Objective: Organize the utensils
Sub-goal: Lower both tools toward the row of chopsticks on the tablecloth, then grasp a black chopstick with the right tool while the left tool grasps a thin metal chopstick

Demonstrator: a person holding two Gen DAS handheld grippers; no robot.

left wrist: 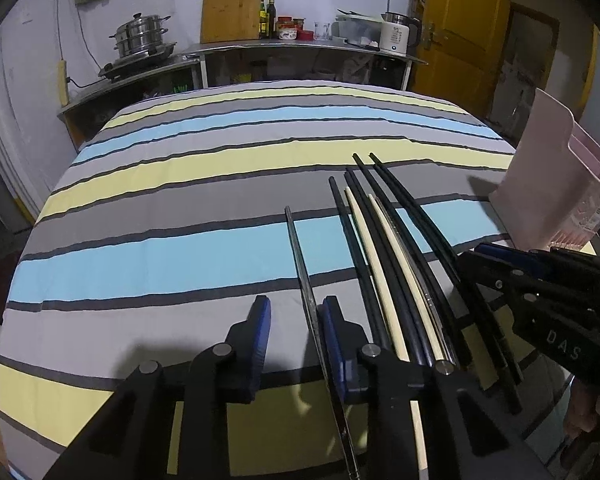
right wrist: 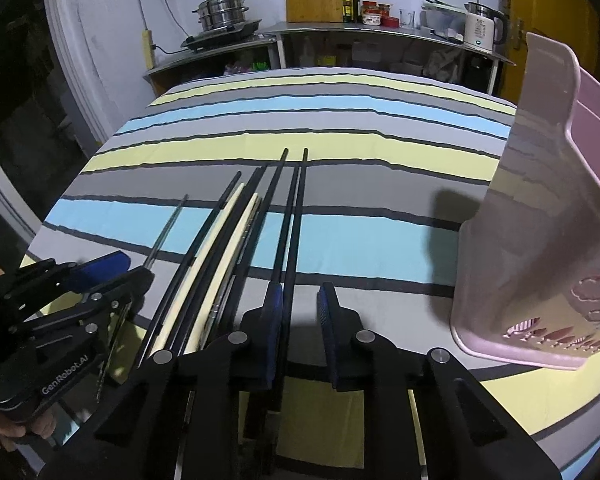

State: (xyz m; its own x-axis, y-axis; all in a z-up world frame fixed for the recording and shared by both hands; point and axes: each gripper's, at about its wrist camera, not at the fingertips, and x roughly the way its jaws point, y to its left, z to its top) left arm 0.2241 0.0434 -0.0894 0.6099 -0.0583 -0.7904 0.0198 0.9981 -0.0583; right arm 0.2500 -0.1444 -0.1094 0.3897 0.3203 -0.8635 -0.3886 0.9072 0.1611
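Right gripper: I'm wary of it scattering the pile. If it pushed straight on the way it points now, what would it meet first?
Probably the black chopstick lying between its fingers: the right gripper straddles it, jaws not yet pressing. Beneath that is the striped cloth. Depth is hard to judge.

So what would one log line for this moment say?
left tongs: open around metal chopstick | right tongs: open around black chopstick | pink holder: empty
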